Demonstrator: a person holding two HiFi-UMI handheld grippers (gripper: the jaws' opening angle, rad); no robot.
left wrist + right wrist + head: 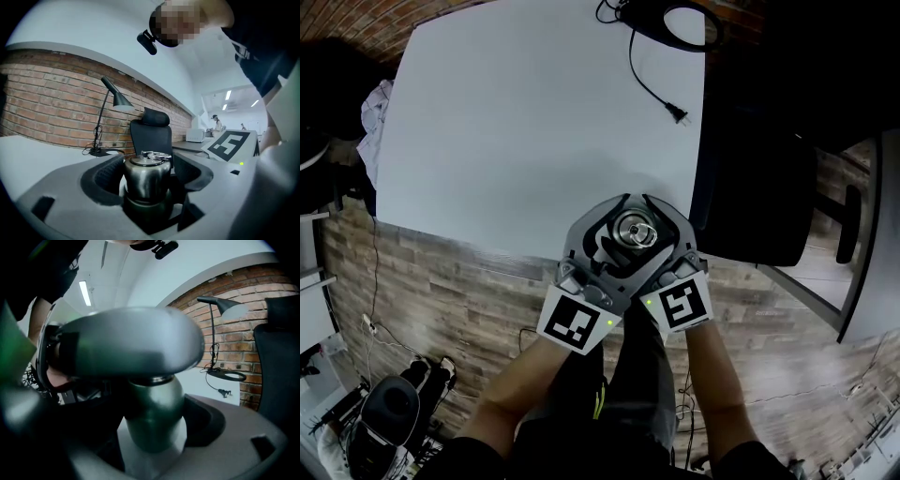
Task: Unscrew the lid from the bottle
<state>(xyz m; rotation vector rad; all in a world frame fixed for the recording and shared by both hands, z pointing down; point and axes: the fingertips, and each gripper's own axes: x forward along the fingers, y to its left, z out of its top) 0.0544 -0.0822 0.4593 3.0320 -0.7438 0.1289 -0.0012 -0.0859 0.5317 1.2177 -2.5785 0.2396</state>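
Note:
A dark green bottle (154,413) with a shiny metal lid (633,230) stands upright near the front edge of the white table (534,112). A ring lies on top of the lid (146,171). My left gripper (152,169) stands around the lid, and a thin dark gap shows between the lid and the right pad, so it is open. My right gripper (154,423) is lower down, shut on the bottle's green body. One of the left gripper's fingers (131,343) blurs across the top of the right gripper view and hides the lid there. In the head view both grippers (614,234) (652,234) meet round the bottle.
A black power cord with a plug (661,94) lies on the table's far right, running to a lamp base (689,23). A black office chair (759,187) stands just right of the table. The desk lamp (115,101) rises before a brick wall.

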